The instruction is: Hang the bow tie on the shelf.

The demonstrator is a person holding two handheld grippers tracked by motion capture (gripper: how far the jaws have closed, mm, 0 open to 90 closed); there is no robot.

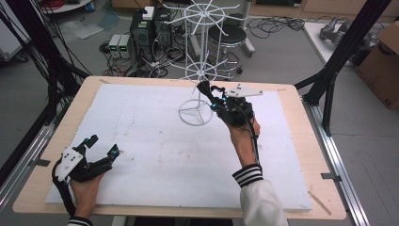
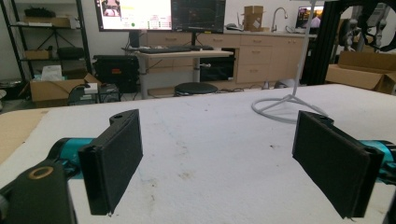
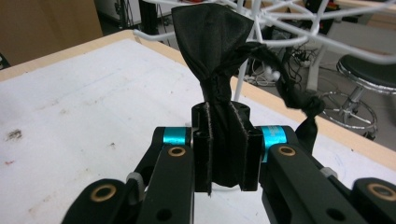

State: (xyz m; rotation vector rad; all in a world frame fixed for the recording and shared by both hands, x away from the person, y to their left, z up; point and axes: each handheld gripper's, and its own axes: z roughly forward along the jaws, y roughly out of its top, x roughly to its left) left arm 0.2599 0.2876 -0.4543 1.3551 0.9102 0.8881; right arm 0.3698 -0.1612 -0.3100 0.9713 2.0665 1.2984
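Grey floor with cables, computer boxes and a round stool [image 1: 227,34] lies behind the wooden surface [image 1: 291,101], which carries a white board [image 1: 155,155] with small stains.

At about 1 o'clock from the middle of the board, a black piece of cloth [image 3: 212,42] is pinched between the right tongs [image 1: 210,96]. In the right gripper view the jaws press together on its twisted lower part, and the cloth opens wider above them, just in front of the wires of the white wire rack [image 1: 201,56]. A thinner black strip hangs from the cloth toward 3 o'clock. The rack stands on its ring base [image 1: 195,113] at 12 o'clock on the board, just beside the right tongs.

Well apart, at 8 o'clock near the board's edge, the left tongs [image 1: 101,146] rest low on the board with the jaws spread wide, and nothing is between them. In the left gripper view the rack's base [image 2: 285,109] is seen far ahead
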